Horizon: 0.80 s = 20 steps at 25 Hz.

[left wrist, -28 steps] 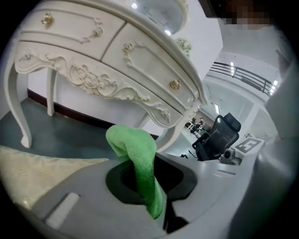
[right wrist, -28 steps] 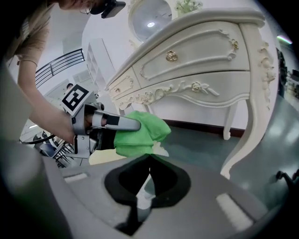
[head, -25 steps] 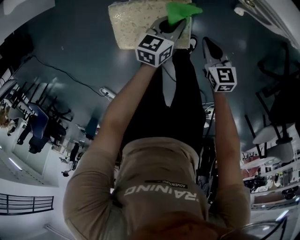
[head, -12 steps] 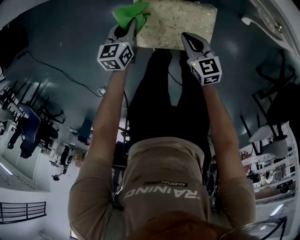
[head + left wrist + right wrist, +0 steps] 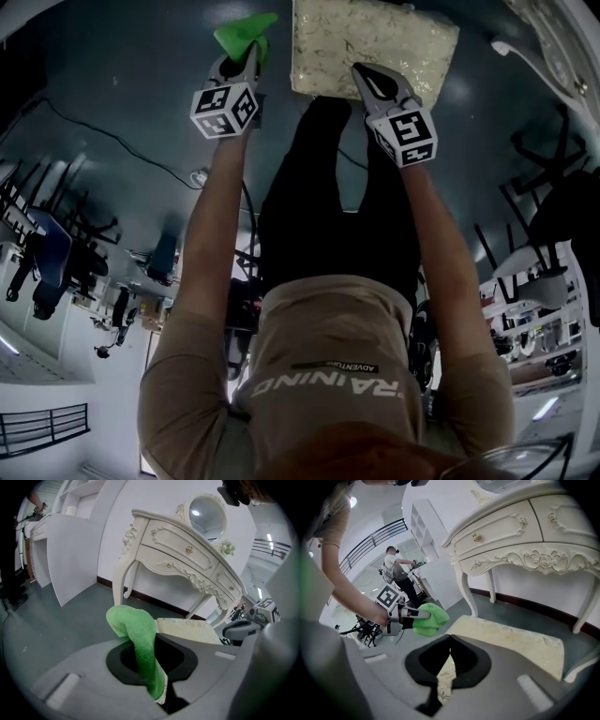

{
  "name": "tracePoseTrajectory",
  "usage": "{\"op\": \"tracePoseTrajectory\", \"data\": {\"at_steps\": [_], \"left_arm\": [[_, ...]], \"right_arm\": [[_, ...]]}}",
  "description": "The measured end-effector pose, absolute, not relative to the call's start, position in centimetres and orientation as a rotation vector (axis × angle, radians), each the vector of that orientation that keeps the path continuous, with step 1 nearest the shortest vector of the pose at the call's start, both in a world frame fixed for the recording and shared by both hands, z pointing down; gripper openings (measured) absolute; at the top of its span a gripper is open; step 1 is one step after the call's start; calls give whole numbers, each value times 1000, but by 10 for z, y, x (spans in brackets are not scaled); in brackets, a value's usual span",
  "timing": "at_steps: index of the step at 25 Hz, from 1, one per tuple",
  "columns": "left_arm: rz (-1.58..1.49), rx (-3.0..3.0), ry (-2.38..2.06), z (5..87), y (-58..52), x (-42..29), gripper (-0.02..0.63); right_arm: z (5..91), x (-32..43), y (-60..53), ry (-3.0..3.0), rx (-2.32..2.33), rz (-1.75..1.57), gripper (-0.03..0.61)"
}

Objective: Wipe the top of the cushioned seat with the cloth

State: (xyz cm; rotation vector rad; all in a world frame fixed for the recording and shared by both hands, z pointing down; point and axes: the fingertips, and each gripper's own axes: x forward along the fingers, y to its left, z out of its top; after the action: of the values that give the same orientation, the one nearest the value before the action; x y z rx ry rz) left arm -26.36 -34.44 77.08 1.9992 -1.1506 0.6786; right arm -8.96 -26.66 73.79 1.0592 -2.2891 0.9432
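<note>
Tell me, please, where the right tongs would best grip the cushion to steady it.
Probably the near edge of the cushion, from that side: it lies flat and that edge sits just under the right tongs, which are shut and would need opening.

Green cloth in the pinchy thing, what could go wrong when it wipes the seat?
1. The left gripper pinches only a narrow strip of the green cloth. Dragged across the cushioned seat, it might slip out.
2. The cloth hangs beside the seat, over the floor, so a stroke from here could miss the top.
3. The right gripper, shut and empty, sits over the seat's near edge and could get in the way.
</note>
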Motion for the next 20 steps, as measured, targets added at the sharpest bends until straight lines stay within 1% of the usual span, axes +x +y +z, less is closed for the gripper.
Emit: {"op": "tracePoseTrajectory", "data": {"at_steps": [6, 10, 17, 20], "left_arm": [[716, 2002, -1037, 805, -328, -217, 48], [846, 2112, -945, 812, -311, -180, 48], [877, 2052, -980, 809, -306, -163, 48], [920, 2059, -949, 809, -298, -144, 48]], "right_arm": [[744, -83, -260, -2268, 1044, 953, 2], [744, -66, -258, -2258, 1062, 958, 2], [742, -28, -248, -2258, 1122, 987, 2], [742, -9, -238, -2267, 1133, 997, 2]]}}
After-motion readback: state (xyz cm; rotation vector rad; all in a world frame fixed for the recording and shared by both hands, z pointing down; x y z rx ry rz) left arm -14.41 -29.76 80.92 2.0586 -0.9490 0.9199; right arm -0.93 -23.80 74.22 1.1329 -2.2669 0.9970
